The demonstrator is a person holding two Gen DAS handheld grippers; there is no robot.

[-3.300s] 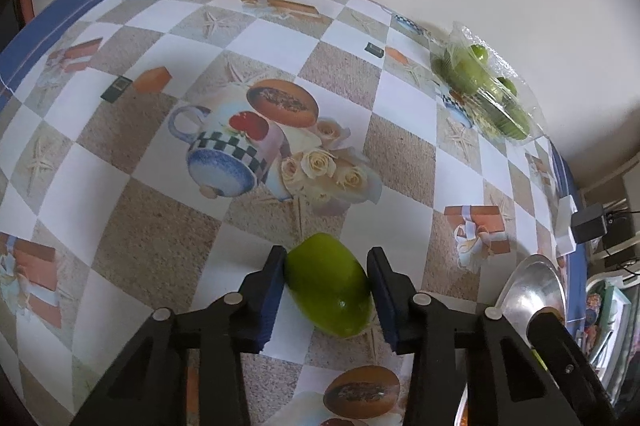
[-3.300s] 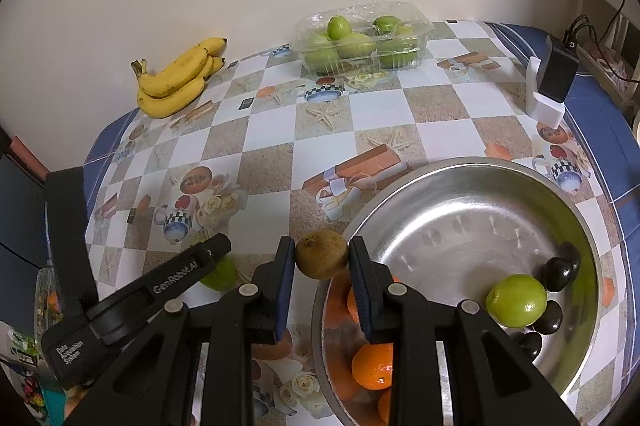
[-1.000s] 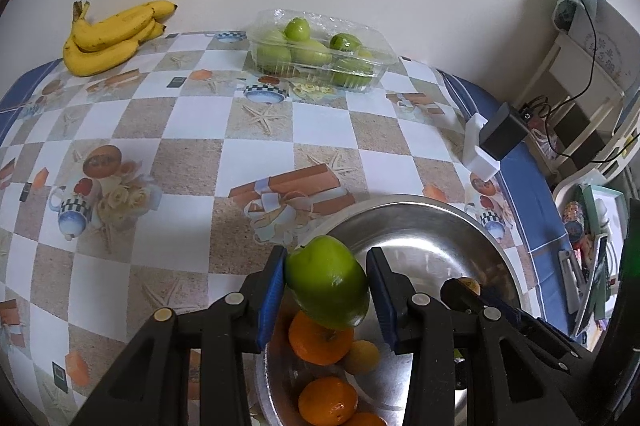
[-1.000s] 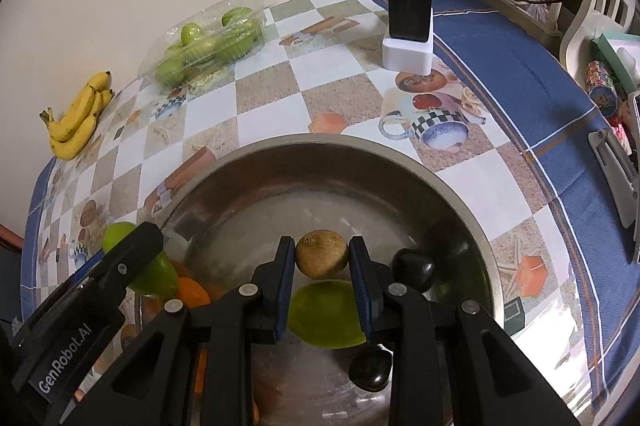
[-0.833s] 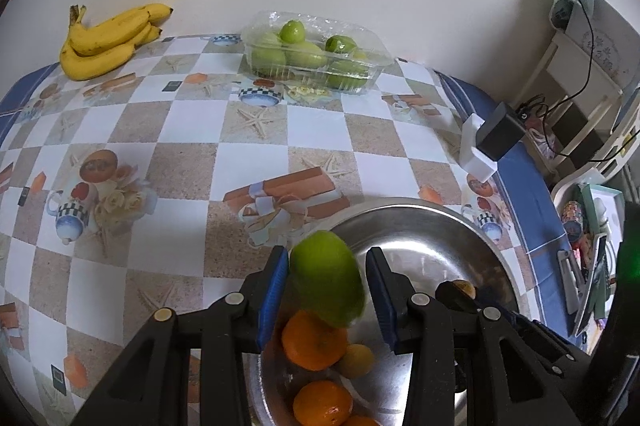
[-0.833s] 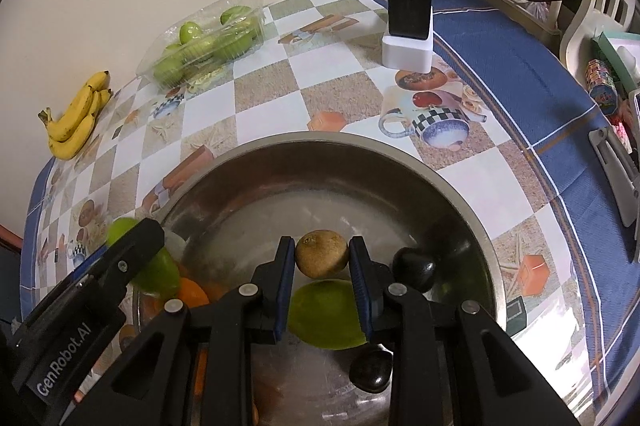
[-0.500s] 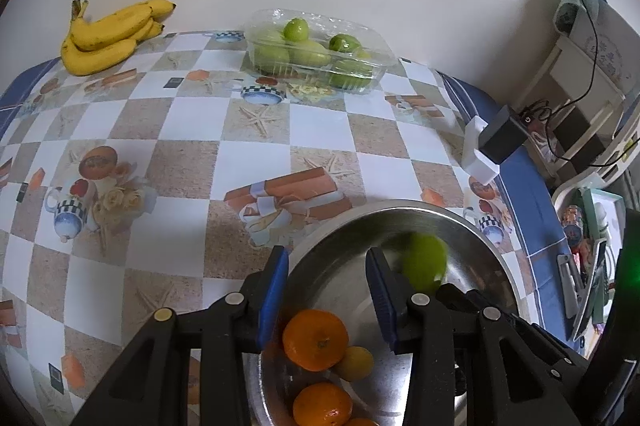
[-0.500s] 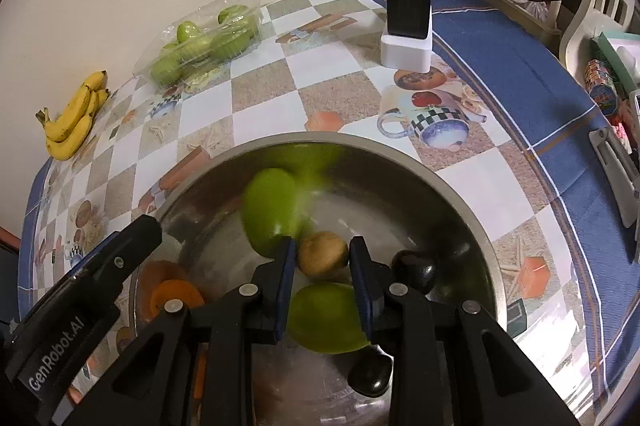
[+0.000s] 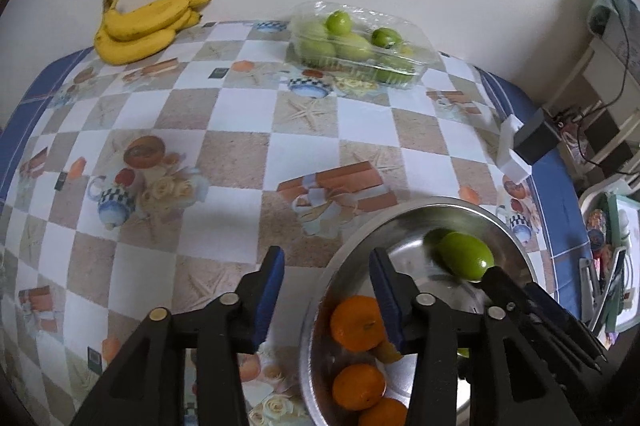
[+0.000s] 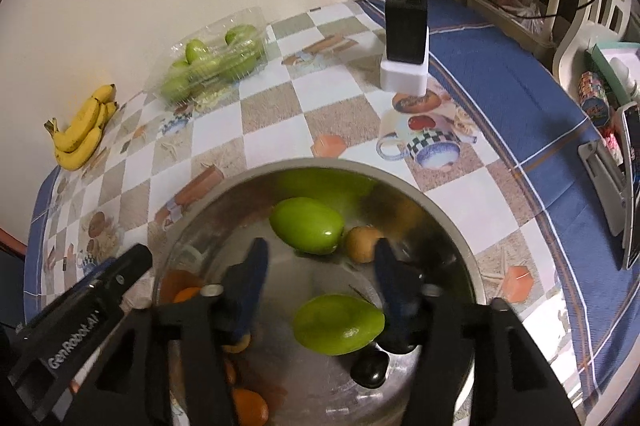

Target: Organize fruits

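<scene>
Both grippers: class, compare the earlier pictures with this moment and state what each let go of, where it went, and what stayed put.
The left gripper released its green mango, and the right gripper released the small brown fruit; both now lie in the steel bowl. Both grippers are open. The bananas, the clear box of green fruit and the oranges stayed put.

Left tool [image 9: 326,296]: black plastic arms, blue finger pads, silver screw heads; right tool [image 10: 320,272]: same build; white "GenRobot.AI" lettering on the left tool's side.
</scene>
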